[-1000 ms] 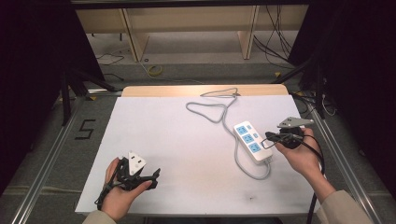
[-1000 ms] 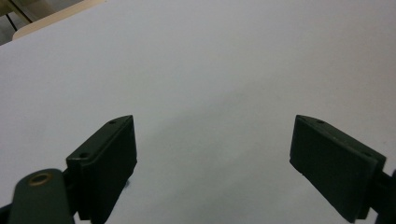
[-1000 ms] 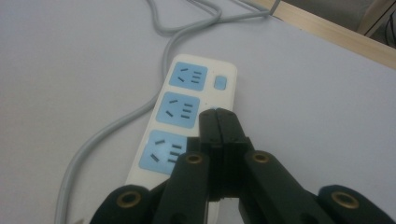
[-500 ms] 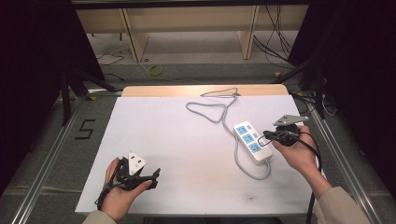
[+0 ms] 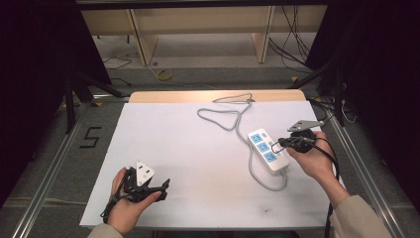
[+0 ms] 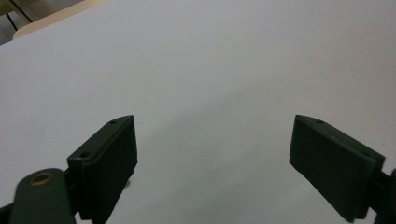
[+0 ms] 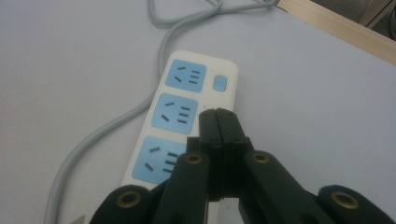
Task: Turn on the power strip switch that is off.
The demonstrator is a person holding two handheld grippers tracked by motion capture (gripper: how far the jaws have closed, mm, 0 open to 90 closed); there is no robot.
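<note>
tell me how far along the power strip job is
Early, by the look of it. Done: nothing obvious; the power strip lies flat on the white table, all three blue sockets empty, its grey cable looped behind. In hand: the right gripper, jaws shut and empty, hovers over the strip near its switch. The left gripper rests open, holding nothing. Left: probably pressing that switch.

Beige sleeves (image 5: 356,218), black grippers with brass-coloured screws (image 7: 192,159), apparently a grey plate (image 5: 303,124).
</note>
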